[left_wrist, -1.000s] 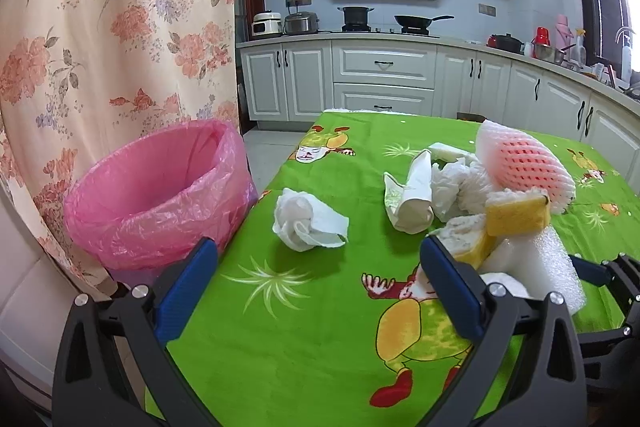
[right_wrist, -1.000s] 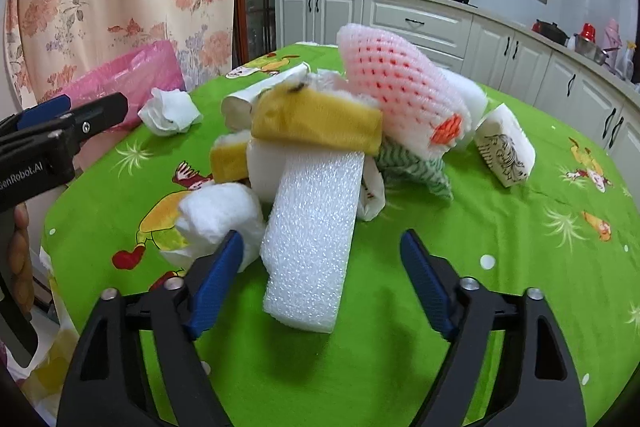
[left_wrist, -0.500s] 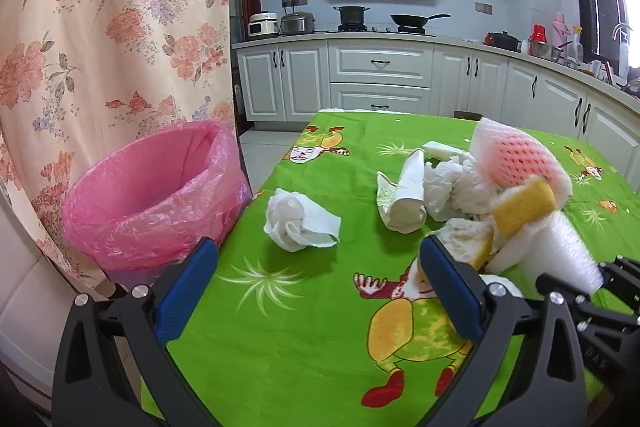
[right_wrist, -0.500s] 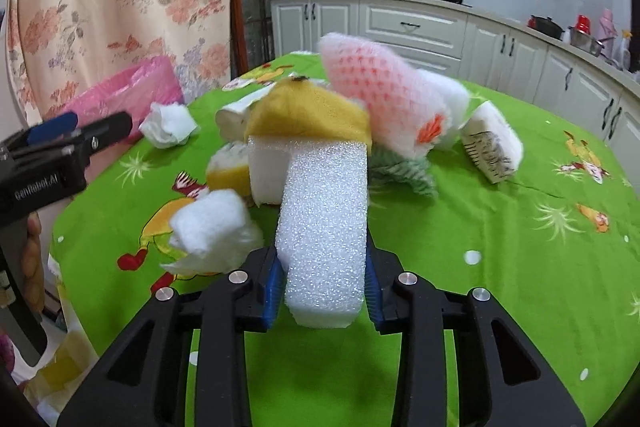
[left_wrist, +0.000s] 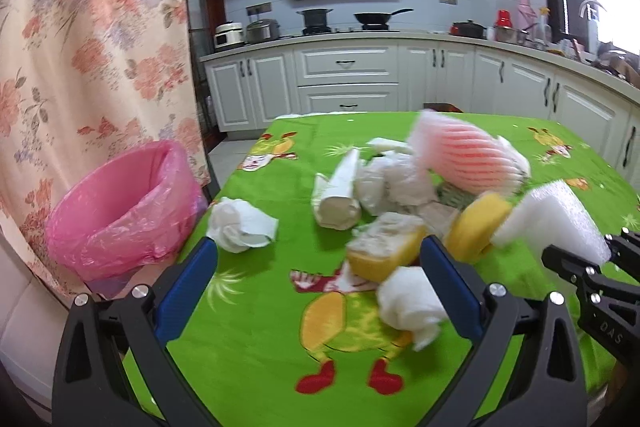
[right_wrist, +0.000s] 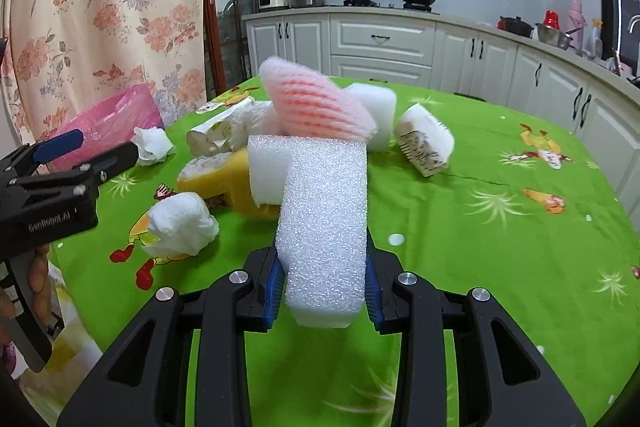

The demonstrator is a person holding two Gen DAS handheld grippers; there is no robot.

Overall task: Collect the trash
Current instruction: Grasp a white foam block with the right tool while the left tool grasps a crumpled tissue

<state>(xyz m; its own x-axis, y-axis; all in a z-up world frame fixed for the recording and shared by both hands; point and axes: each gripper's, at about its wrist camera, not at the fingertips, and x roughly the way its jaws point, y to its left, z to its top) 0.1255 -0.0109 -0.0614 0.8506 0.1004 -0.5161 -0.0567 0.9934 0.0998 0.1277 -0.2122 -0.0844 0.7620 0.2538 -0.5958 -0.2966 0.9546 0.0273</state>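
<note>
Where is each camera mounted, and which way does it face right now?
Left wrist: on the left claw, open, facing the green table, pink-lined bin and trash pile; right claw at its right edge.
Right wrist: on the right claw, shut on the white foam block; left claw and hand at left.
Shared: foam block, pink fruit net, yellow sponge, bin.

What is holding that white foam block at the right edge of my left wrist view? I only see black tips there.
Observer: The right gripper. Its blue pads clamp the white foam block on both sides, at its near end.
Reviewer: Is anything hidden behind the pink foam net?
Observer: Yes. In the right wrist view, a white printed carton lies on the green tablecloth, just right of the net.
</note>
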